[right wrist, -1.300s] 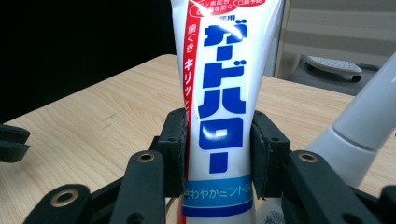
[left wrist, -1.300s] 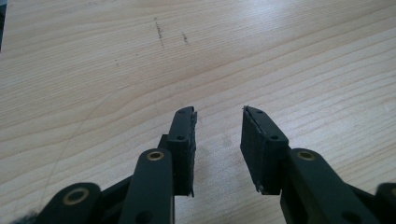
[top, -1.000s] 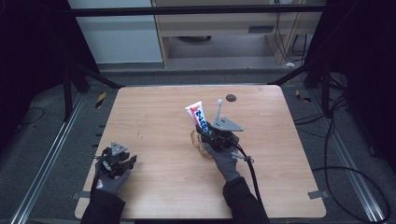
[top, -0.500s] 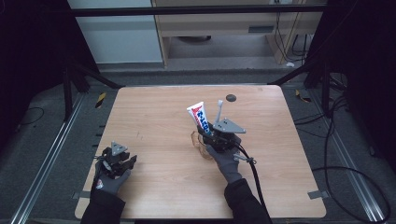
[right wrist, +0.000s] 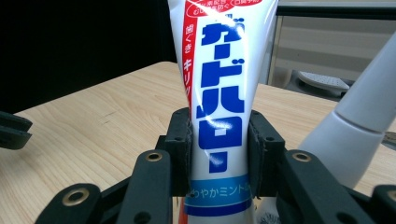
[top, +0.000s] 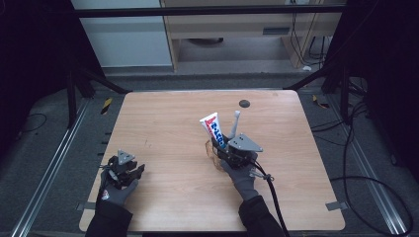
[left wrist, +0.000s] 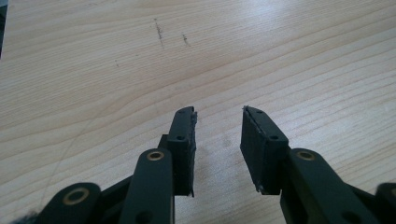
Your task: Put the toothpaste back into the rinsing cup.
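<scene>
A white toothpaste tube (top: 211, 127) with red and blue print stands upright in a clear cup (top: 211, 152) near the middle of the table. A pale toothbrush handle (top: 234, 122) leans beside it. My right gripper (top: 221, 144) is shut on the toothpaste tube (right wrist: 219, 93), with a pad pressed on each side of its lower half; the toothbrush handle (right wrist: 359, 121) rises to the right of the jaws. My left gripper (top: 131, 170) rests at the near left of the table. Its jaws (left wrist: 218, 114) stand open over bare wood with nothing between them.
A small dark round spot (top: 244, 103) lies near the far edge of the wooden table (top: 163, 123). A black cable (top: 273, 197) trails from my right gripper toward the near edge. Dark frame bars and shelving stand beyond the table.
My right gripper and the toothpaste tube have shifted slightly to the right. The left gripper has stayed where it was.
</scene>
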`<state>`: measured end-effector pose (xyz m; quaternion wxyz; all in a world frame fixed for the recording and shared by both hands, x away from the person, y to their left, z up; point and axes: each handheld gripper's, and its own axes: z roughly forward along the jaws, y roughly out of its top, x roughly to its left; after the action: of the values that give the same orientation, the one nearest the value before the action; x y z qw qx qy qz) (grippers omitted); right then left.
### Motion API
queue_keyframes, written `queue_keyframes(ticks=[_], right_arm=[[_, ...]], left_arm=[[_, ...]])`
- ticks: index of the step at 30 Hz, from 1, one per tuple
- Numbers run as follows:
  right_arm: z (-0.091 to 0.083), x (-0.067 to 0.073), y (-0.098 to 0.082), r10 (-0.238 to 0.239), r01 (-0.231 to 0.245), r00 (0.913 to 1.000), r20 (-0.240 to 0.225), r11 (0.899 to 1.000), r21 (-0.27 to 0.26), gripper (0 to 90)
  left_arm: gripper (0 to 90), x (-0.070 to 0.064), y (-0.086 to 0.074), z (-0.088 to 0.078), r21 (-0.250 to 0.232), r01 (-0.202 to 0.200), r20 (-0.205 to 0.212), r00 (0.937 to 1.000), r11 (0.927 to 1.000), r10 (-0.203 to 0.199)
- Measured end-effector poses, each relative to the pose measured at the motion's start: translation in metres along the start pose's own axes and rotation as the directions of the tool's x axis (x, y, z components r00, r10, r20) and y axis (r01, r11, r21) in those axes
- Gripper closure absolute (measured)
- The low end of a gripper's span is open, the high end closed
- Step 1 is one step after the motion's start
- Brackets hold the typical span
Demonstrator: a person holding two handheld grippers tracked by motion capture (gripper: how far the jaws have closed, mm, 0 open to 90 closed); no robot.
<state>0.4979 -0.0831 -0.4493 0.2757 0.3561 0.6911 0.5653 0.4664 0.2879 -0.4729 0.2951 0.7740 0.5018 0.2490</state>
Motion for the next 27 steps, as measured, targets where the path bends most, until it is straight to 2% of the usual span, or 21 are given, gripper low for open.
queue_keyframes(ticks=[7,10,15,27], right_arm=[[0.001,-0.002,0.003,0.012,-0.012,0.9998,-0.014,1.000,0.022,61.7],[0.001,-0.002,0.005,0.032,-0.032,0.9992,-0.022,0.999,0.026,58.1],[0.003,-0.001,0.009,0.020,-0.020,0.9996,-0.019,0.999,0.041,53.1],[-0.001,0.002,0.014,0.010,-0.010,0.9999,-0.007,0.998,0.067,61.9]], left_arm=[[64.9,0.000,0.000,0.000,0.001,0.000,0.000,1.0000,1.0000,0.000],[64.9,0.000,0.000,0.000,0.001,0.001,0.000,1.0000,1.0000,-0.001],[64.9,0.000,0.000,0.000,0.001,0.000,0.000,1.0000,1.0000,0.000],[64.9,0.000,0.000,0.000,0.000,0.001,0.001,1.0000,1.0000,-0.001]])
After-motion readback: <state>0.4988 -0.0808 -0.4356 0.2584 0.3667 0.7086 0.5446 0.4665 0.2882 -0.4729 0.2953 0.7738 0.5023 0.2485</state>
